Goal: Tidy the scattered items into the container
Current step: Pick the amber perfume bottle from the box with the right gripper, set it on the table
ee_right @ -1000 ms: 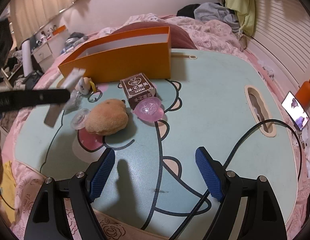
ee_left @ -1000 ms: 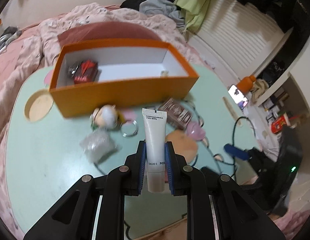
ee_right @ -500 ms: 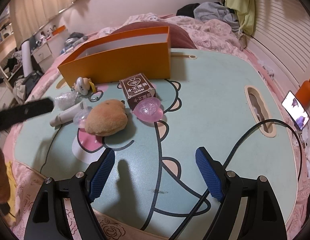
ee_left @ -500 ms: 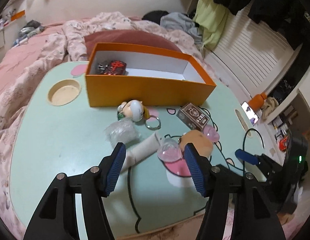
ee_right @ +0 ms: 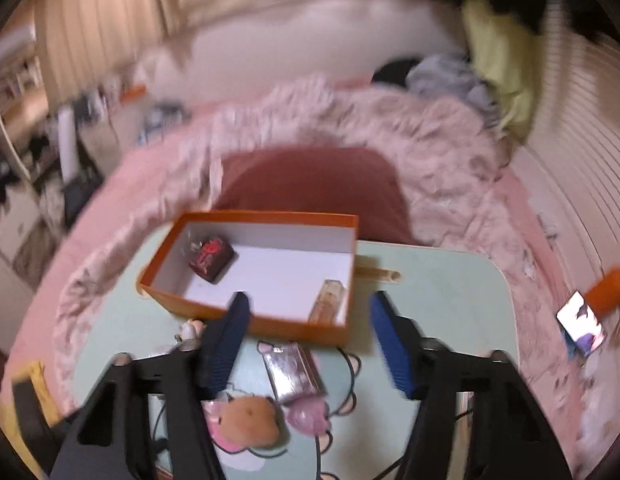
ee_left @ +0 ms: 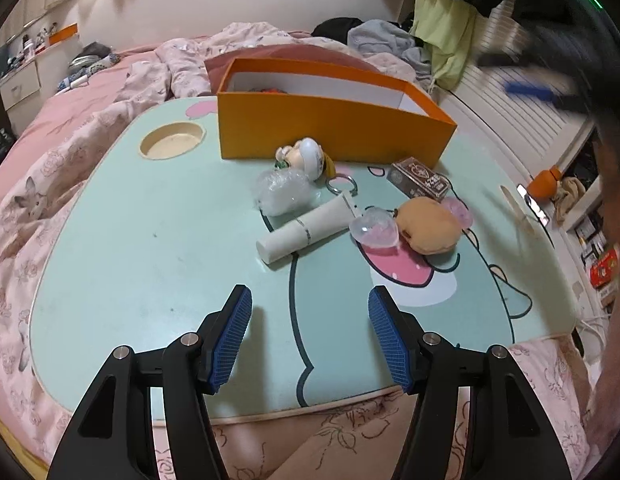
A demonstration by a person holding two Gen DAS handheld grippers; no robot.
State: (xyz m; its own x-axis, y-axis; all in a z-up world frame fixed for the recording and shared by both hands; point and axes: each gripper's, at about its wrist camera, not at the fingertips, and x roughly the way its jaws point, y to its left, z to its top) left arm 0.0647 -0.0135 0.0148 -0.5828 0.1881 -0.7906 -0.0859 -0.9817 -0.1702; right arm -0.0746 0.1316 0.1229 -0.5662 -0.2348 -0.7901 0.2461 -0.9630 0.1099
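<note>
Hanging spread and empty at the bottom of its frame, the left tool (ee_left: 310, 336) has let go of the white tube (ee_left: 308, 229), which a second ago stood pinched in it and now lies on the desk (ee_left: 150, 248) at mid-frame, outside the orange box (ee_left: 330, 124) further up. That item is still untidied. The right tool (ee_right: 308, 340), also spread and empty, has swung from low over the desk to above the box, its view blurred.
</note>
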